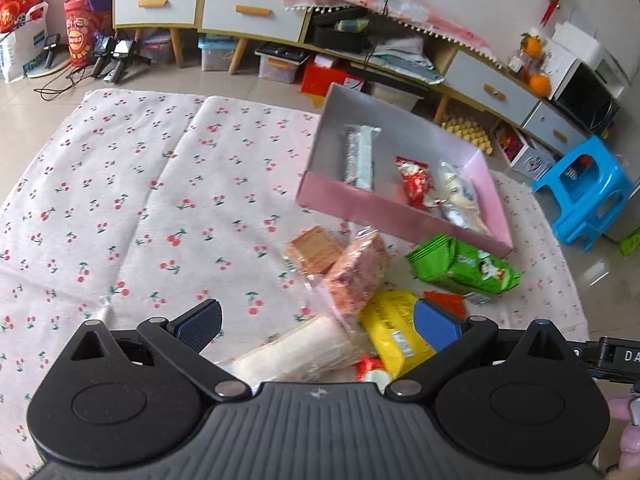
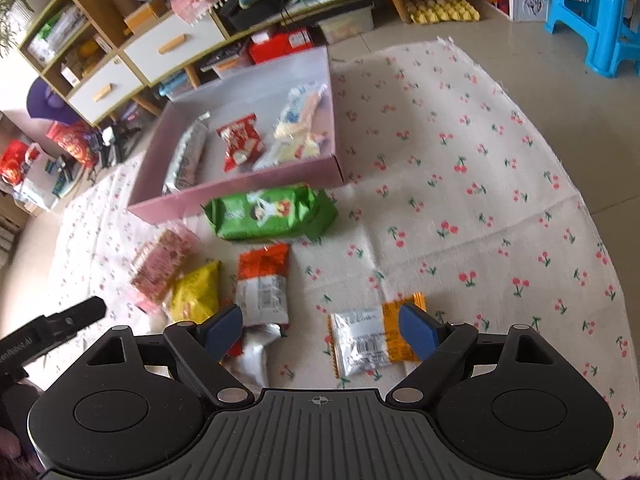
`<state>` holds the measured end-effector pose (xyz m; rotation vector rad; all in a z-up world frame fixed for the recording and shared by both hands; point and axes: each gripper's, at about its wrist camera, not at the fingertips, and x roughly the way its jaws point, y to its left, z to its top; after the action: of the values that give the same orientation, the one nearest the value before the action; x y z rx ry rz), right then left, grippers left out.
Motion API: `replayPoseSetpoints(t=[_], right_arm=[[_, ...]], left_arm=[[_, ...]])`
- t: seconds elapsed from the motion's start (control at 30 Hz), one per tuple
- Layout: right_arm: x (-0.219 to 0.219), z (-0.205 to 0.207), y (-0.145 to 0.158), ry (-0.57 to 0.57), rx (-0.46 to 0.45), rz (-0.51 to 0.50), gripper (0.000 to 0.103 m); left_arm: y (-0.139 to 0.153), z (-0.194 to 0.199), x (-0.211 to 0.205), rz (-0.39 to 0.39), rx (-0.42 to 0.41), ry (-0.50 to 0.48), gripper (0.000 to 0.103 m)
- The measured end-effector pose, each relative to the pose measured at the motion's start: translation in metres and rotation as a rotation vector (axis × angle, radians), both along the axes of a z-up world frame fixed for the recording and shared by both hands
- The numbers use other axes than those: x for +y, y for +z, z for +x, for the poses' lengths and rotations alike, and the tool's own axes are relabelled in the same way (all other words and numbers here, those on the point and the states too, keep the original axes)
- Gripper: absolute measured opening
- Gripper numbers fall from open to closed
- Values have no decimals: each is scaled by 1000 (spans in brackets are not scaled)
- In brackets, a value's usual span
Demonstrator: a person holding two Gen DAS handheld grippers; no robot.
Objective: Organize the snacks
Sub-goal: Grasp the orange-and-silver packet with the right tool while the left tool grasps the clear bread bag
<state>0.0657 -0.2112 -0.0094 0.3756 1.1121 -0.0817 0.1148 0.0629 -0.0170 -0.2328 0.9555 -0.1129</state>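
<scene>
A pink box (image 1: 400,216) (image 2: 240,196) on the cherry-print cloth holds a silver pack (image 1: 360,156), a red pack (image 1: 416,180) and a white pack (image 1: 460,196). Loose snacks lie in front of it: a green bag (image 1: 464,264) (image 2: 272,212), pink wafers (image 1: 356,276) (image 2: 160,264), a yellow pack (image 1: 396,328) (image 2: 196,292), a pale clear-wrapped roll (image 1: 292,352). My left gripper (image 1: 318,328) hangs open above the roll and yellow pack. My right gripper (image 2: 322,334) is open over the cloth, its right finger above an orange and silver packet (image 2: 368,340); a red-orange packet (image 2: 264,280) lies by its left finger.
A low cabinet with white drawers (image 1: 252,12) runs along the far wall, with boxes under it. A blue plastic stool (image 1: 588,188) (image 2: 600,16) stands right of the cloth. The other gripper's black body (image 2: 52,328) shows at the left edge of the right wrist view.
</scene>
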Motion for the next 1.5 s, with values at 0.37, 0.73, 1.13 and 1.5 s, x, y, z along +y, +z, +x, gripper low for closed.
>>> replayPoseSetpoints(t=[0.37, 0.73, 1.13, 1.5], right_arm=[[-5, 2, -22, 135, 103, -77, 87], [-10, -1, -47, 195, 195, -145, 87], [7, -1, -55, 417, 228, -364, 91], [3, 19, -57, 371, 128, -352, 91]], left_arm=[[-21, -6, 3, 132, 4, -287, 102], [-43, -7, -1, 231, 52, -432, 95], [-48, -2, -4, 271, 89, -400, 82], [-49, 2, -1, 256, 96, -319, 77]])
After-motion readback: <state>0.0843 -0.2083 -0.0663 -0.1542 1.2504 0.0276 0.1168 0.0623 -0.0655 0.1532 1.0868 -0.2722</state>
